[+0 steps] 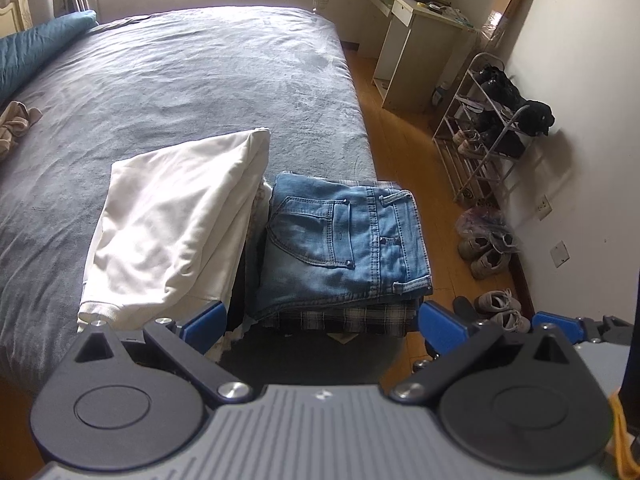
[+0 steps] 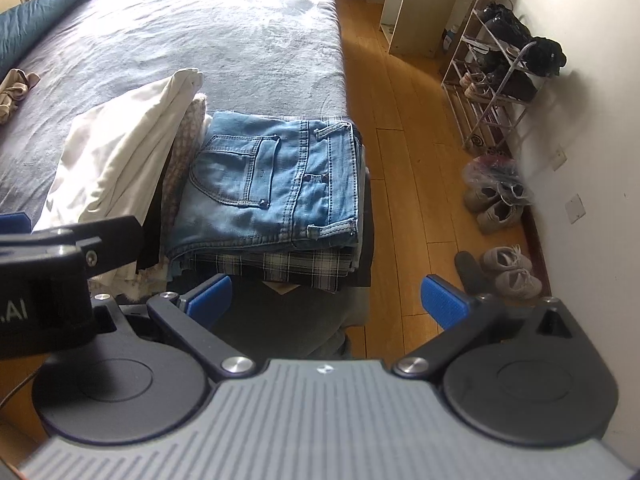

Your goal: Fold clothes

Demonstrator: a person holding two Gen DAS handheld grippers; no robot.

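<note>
Both wrist views over bed point(image 1: 180, 80) corner

Jeans point(image 1: 344, 240) atop plaid garment point(image 1: 344, 316) — white stack point(image 1: 172, 220) just left, on bed point(image 1: 200, 72)

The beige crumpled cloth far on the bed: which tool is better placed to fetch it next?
Probably the left tool: the beige cloth lies far to the left on the bed, and the right tool, also open, is nearer the floor side.

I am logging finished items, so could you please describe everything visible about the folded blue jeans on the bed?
The folded light-blue denim jeans lie flat as a neat rectangle, back pocket up, with orange-tan stitching, rivets and belt loops showing. They top a stack, resting on a folded dark plaid garment near the corner of the grey-blue bed cover. A folded white garment lies alongside. Neither claw touches them.
</note>
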